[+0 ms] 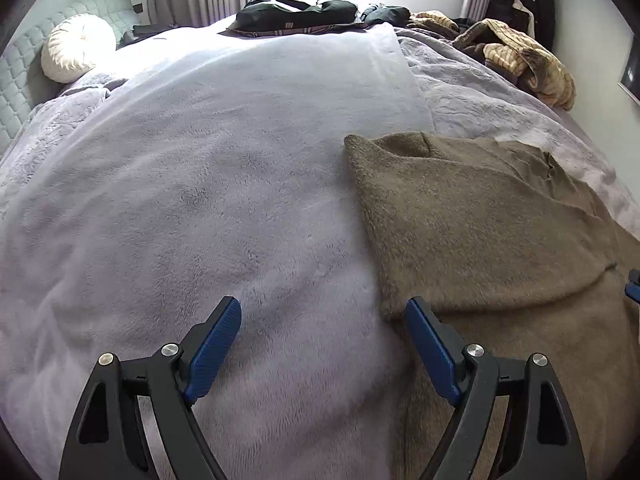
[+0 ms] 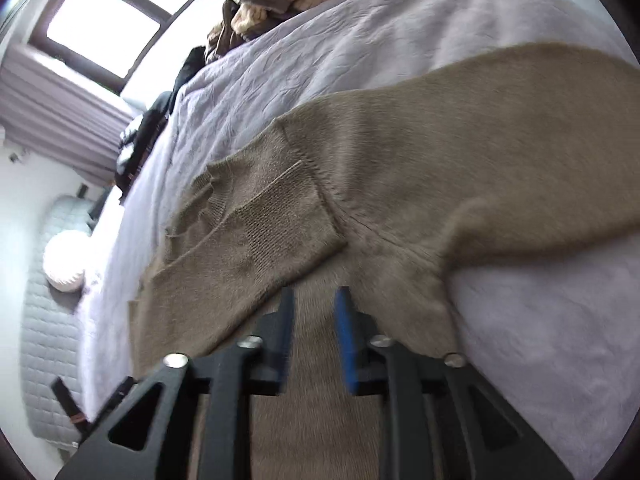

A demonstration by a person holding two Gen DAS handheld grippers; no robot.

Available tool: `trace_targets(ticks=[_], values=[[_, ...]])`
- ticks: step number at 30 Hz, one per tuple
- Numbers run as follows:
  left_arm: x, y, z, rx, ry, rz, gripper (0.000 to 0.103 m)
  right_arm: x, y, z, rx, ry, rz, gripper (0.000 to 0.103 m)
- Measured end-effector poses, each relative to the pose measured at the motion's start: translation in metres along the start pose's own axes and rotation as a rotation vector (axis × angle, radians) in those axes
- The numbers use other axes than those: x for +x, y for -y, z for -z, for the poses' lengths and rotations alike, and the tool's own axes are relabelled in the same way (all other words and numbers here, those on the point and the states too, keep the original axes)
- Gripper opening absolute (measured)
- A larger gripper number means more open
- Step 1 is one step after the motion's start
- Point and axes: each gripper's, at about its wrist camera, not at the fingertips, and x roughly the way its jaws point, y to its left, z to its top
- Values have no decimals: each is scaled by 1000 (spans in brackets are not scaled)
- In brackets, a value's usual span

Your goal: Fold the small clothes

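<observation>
A brown knitted sweater (image 1: pixel 480 232) lies flat on the lilac fleece blanket (image 1: pixel 200 200), to the right in the left wrist view. One sleeve is folded across its body (image 2: pixel 256 224); the other sleeve stretches out to the right (image 2: pixel 520 128). My left gripper (image 1: pixel 322 312) is open and empty, low over the blanket at the sweater's left edge, its right finger (image 1: pixel 428 340) over the sweater's corner. My right gripper (image 2: pixel 314 304) is tilted sideways over the sweater's lower body, jaws partly open with a narrow gap, holding nothing. Its tip shows at the right edge of the left wrist view (image 1: pixel 634 288).
A striped tan garment pile (image 1: pixel 520 56) and dark clothes (image 1: pixel 304 12) lie at the far side of the bed. A round white cushion (image 1: pixel 76 46) rests against the quilted headboard (image 1: pixel 20 80). A window (image 2: pixel 104 28) with curtains is behind.
</observation>
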Motion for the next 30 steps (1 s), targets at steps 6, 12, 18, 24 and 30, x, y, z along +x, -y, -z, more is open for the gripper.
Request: trace_targets(ticks=[6,12,18,24,30], values=[[-27,17,17,28,16,39,85,-20,5,17,2,-9,-28,56],[-56,35,29,44,23,121,85,-42,8,34,3,-4,-59,62],[-83,49,42,46,51,160,96,-64,9,51,-13,3,-86,69],[-98,60,53,43,69,180,103,-80,18,66,-11,0,-112,73],[-92,70,61,47,11,171,103,-94,36,70,5,18,-133,74]])
